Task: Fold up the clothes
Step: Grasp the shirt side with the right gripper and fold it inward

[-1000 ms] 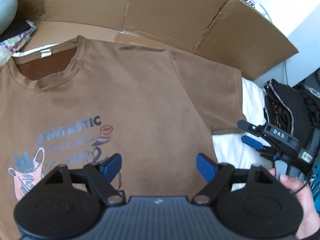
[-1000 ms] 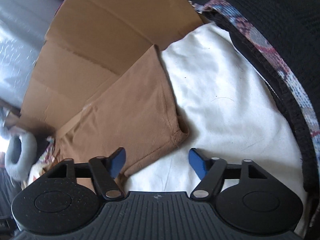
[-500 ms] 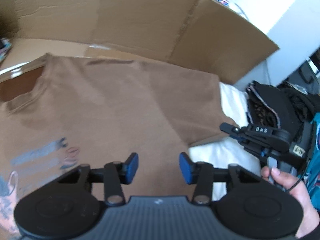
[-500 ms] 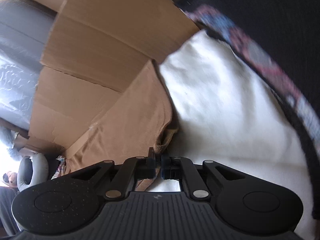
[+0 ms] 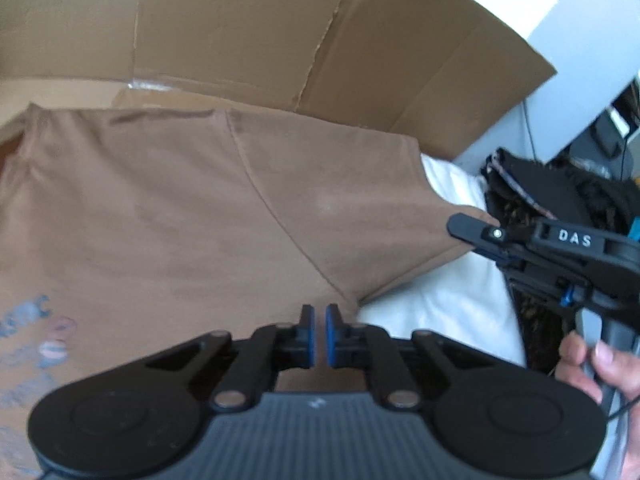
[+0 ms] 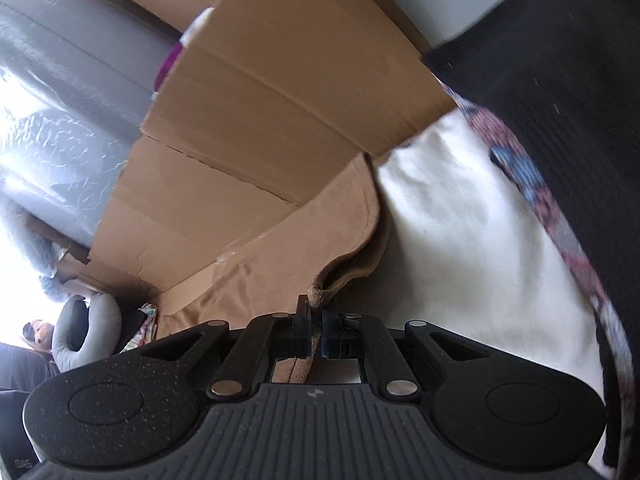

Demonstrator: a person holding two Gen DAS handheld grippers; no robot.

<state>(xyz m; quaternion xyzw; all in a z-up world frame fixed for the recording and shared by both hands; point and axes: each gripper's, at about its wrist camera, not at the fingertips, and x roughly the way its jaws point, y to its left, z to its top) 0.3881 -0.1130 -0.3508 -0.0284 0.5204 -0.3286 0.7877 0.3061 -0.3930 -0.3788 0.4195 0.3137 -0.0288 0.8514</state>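
A brown T-shirt (image 5: 200, 220) with a printed front lies flat on cardboard and a white sheet. My left gripper (image 5: 319, 332) sits low over the shirt's side just under the right sleeve (image 5: 360, 200). Its jaws are closing, and brown cloth fills the thin slit left between the blue pads. In the left wrist view my right gripper (image 5: 472, 230) pinches the sleeve's outer corner, with a hand (image 5: 592, 364) on its grip. In its own view the right gripper (image 6: 316, 334) is shut on the sleeve hem (image 6: 320, 292), which bunches up between the pads.
Flattened cardboard (image 5: 280, 32) stands up behind the shirt. The white sheet (image 5: 432, 304) shows to the right of the sleeve. A pile of black and patterned garments (image 5: 560, 200) lies beyond it at the right. A grey wrapped bulk (image 6: 80, 100) is at the far left.
The left jaws went from wide apart to nearly together while the gripper sank and slid right toward the armpit. The right gripper shut on the sleeve hem and lifted it slightly.
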